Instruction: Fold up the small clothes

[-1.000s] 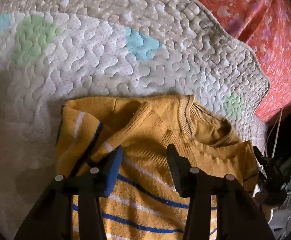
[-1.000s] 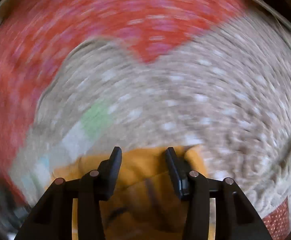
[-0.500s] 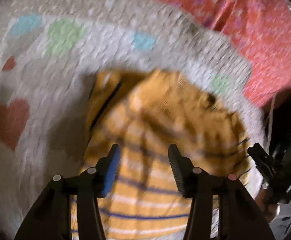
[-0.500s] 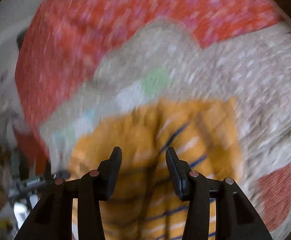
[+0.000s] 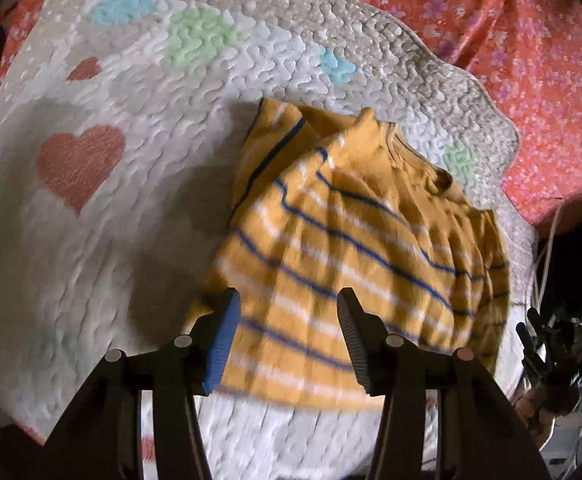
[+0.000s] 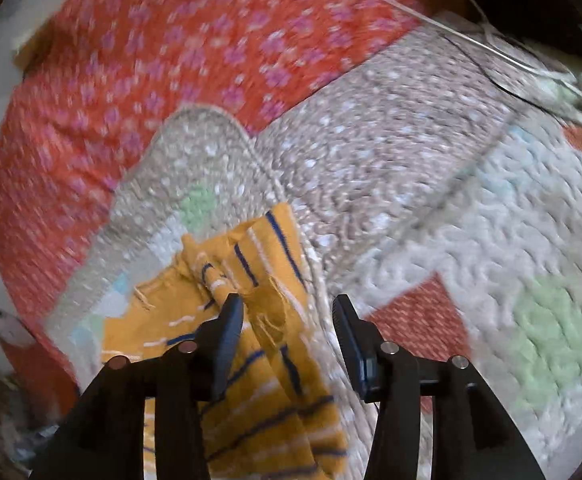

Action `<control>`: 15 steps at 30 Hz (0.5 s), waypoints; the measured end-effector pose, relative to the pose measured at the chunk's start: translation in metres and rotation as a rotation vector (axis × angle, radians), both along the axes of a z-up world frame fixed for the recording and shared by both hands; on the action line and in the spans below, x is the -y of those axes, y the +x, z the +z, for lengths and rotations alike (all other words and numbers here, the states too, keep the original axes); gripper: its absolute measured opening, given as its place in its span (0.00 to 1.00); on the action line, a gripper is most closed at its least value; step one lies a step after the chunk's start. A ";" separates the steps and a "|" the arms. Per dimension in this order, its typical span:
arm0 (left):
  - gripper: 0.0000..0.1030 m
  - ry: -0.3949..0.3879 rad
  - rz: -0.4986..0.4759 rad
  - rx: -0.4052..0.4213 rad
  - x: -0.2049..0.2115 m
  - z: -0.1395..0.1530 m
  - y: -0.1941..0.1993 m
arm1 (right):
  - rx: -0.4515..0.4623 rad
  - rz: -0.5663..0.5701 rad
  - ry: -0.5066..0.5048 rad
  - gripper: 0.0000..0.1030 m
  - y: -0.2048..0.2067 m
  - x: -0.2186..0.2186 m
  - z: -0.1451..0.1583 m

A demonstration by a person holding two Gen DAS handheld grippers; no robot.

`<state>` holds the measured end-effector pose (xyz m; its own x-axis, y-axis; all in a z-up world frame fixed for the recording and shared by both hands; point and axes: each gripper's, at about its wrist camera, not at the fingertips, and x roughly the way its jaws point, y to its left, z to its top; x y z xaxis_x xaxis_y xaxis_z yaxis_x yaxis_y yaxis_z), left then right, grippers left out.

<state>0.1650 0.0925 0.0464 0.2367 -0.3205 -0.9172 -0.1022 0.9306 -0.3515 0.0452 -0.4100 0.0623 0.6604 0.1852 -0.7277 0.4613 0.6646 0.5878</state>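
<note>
And here's the small mustard-yellow knitted sweater with blue and white stripes (image 5: 355, 248), lying folded on the white quilted blanket with pastel hearts and blobs (image 5: 131, 208). One sleeve is tucked across the body, the collar pointing toward the blanket's scalloped grey border. Beyond that border spreads the red bedsheet with pink flowers (image 5: 531, 60).

The left gripper (image 5: 285, 320) hangs over the sweater's lower half, its black fingers apart at a middling gap, one with a blue pad (image 5: 223, 344). Nothing is pinched between them; the striped cloth lies flat beneath.

Over to the right wrist view, smeared with blur: the right gripper (image 6: 287, 320) sits above the sweater's edge (image 6: 259, 320), where yellow cloth meets the blanket (image 6: 491, 240). Its jaws are opening, and the cloth seen through the gap lies on the blanket, with neither pad pressing on it. The red floral sheet (image 6: 131, 60) fills the far side, and a thin pale cable (image 6: 431, 16) loops across the top corner.
</note>
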 end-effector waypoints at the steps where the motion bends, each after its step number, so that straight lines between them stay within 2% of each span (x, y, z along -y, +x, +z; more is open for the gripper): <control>1: 0.49 -0.005 -0.002 0.004 -0.001 0.001 -0.005 | 0.000 -0.006 0.007 0.54 -0.007 -0.001 0.000; 8: 0.51 -0.071 -0.033 0.012 0.000 -0.001 -0.056 | -0.070 -0.008 0.117 0.55 -0.040 -0.016 -0.032; 12: 0.51 -0.111 -0.052 0.005 0.010 -0.004 -0.075 | -0.099 0.044 0.104 0.55 -0.038 -0.033 -0.041; 15: 0.51 -0.115 -0.071 0.014 0.018 -0.002 -0.083 | -0.079 0.032 0.085 0.55 -0.039 -0.041 -0.033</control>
